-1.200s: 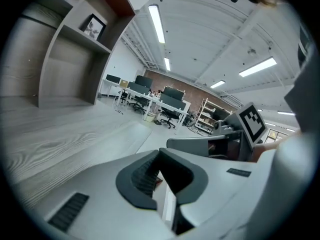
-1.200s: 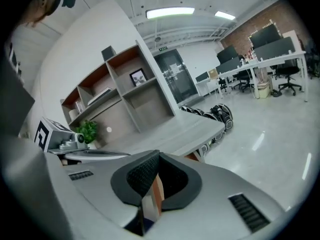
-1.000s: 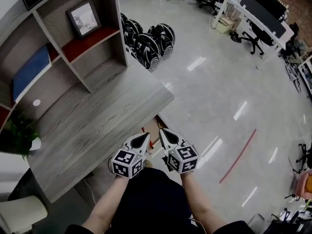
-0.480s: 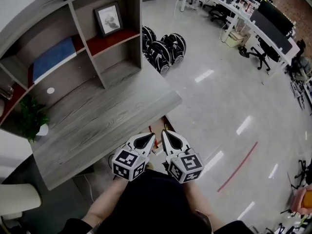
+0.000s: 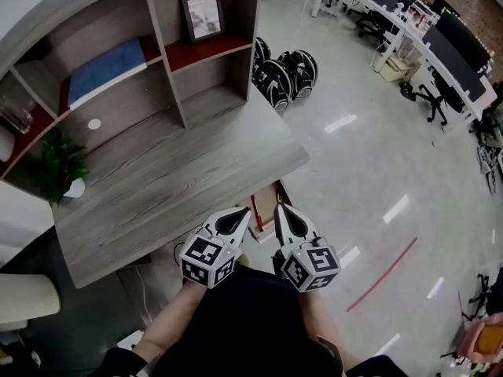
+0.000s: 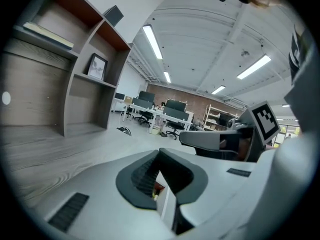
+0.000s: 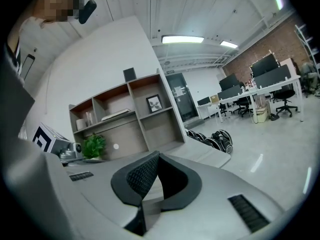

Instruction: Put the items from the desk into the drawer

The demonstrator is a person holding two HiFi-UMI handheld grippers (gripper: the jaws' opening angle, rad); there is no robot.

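The grey wooden desk (image 5: 181, 179) carries a potted plant (image 5: 59, 167) at its left end and a small white disc (image 5: 94, 123) near the shelf unit. Under its front edge an open drawer (image 5: 269, 197) shows between my grippers, with a red item (image 5: 256, 210) inside. Both grippers hover side by side above the drawer, tips towards the desk. The left gripper (image 5: 244, 212) (image 6: 159, 181) is shut with nothing held. The right gripper (image 5: 277, 208) (image 7: 150, 184) is also shut and empty.
The shelf unit (image 5: 169, 69) at the desk's back holds a blue book (image 5: 106, 63), a picture frame (image 5: 203, 14) and a glass (image 5: 12, 116). Black wheeled boards (image 5: 287, 73) lie on the floor past the desk's right end. A white chair (image 5: 23, 301) stands at the lower left.
Both grippers have lifted a little and stayed shut, still side by side over the drawer. The head view has swung, bringing more of the shelf unit and the plant into sight.
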